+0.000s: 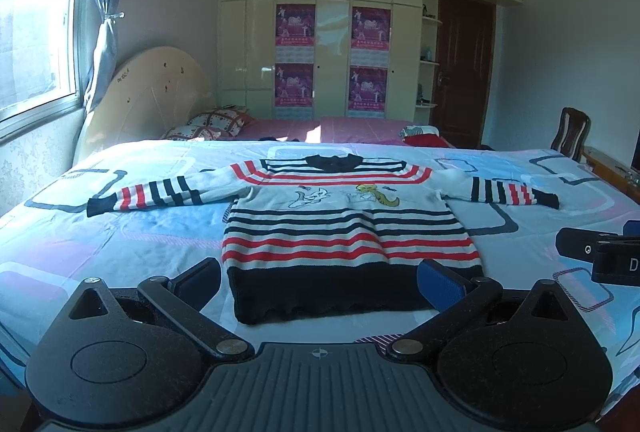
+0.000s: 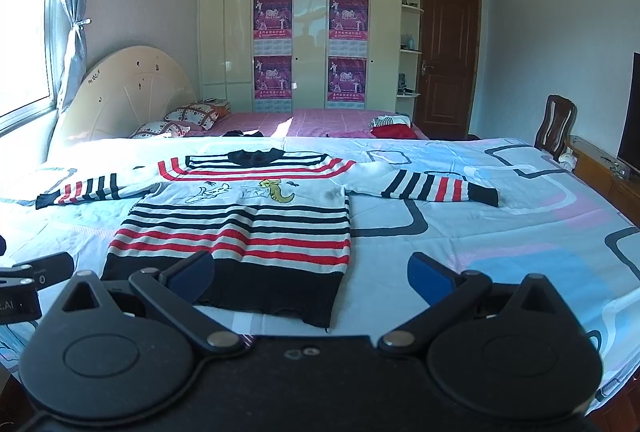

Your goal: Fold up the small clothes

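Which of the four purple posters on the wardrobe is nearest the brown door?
The upper right poster. It sits in the column closer to the brown door and level with the door's upper half; the other three are lower or further left.

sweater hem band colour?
Solid black or very dark navy on the sweater's hem band, below the red and white stripes. Clearest in the left wrist view.

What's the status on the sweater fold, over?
Left hand-held gripper open, right hand-held gripper open, both empty. Striped sweater flat on bed, sleeves spread, unfolded. Nothing in the way.
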{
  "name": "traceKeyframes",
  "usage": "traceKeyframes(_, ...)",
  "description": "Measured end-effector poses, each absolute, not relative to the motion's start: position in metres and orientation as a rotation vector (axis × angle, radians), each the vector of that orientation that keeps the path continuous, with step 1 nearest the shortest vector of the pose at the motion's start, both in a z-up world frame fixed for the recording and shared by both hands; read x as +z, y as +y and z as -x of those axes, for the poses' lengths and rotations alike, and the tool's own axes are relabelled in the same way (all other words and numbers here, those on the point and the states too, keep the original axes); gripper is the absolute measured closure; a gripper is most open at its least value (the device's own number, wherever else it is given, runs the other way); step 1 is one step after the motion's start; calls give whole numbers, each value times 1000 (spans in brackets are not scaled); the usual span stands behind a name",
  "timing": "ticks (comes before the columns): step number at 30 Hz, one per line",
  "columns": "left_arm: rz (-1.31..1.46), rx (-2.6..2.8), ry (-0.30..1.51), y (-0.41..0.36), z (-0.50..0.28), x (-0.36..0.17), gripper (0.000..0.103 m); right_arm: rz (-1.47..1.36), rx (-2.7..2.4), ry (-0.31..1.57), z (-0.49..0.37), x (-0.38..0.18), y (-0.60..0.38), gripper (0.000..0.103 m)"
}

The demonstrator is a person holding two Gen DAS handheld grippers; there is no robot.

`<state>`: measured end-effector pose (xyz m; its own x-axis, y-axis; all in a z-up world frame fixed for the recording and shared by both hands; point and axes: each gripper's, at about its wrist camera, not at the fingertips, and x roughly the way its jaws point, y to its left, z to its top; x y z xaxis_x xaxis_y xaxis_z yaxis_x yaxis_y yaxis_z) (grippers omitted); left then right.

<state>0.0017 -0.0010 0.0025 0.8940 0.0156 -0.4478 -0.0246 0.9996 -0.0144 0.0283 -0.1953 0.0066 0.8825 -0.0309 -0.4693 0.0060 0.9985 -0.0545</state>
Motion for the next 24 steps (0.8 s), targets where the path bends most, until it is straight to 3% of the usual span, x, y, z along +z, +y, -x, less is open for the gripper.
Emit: traceKeyframes(24,19,18,458,-3,-2,2,0,51,-13,479,-32,0,-196,0)
